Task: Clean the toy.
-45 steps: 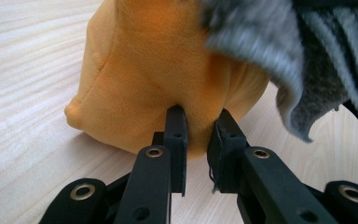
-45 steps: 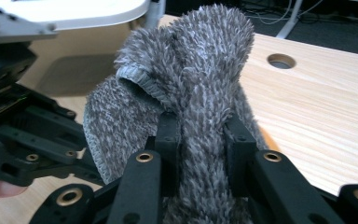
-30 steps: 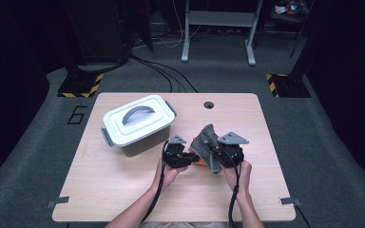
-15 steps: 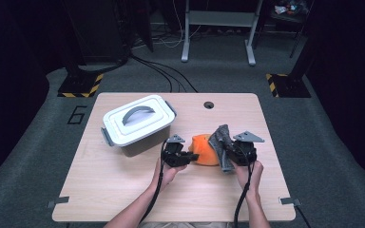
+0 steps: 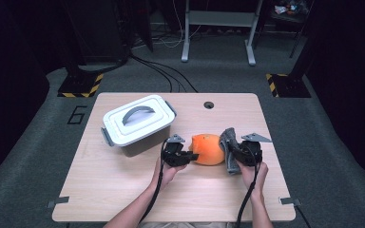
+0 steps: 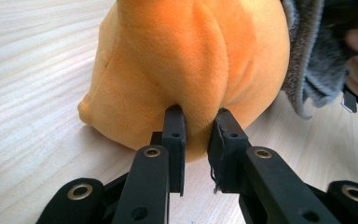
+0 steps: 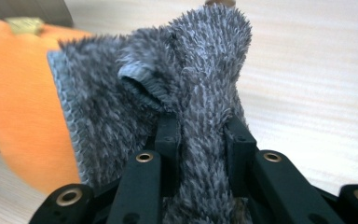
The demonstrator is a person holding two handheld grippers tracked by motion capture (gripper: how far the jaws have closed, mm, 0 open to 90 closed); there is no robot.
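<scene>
An orange plush toy (image 5: 208, 148) lies on the wooden table (image 5: 123, 190) between my two grippers. My left gripper (image 5: 188, 156) is shut on a fold of the orange plush (image 6: 186, 84) at its near side, its jaws pinching the fabric. A grey fuzzy cloth (image 5: 229, 147) hangs against the right side of the plush. My right gripper (image 5: 235, 154) is shut on the grey cloth (image 7: 200, 107), which bunches up between its jaws. The orange plush (image 7: 18, 102) shows blurred at the left of the right gripper view.
A white lidded box (image 5: 138, 123) with a grey handle stands at the back left of the table. A small round hole (image 5: 208, 104) sits near the far edge. Dark floor, cables and metal stand legs lie beyond the table.
The grey cloth has come off the top of the plush, pulled to the right by my right gripper. The orange plush is now uncovered. My left gripper has stayed on the plush.
</scene>
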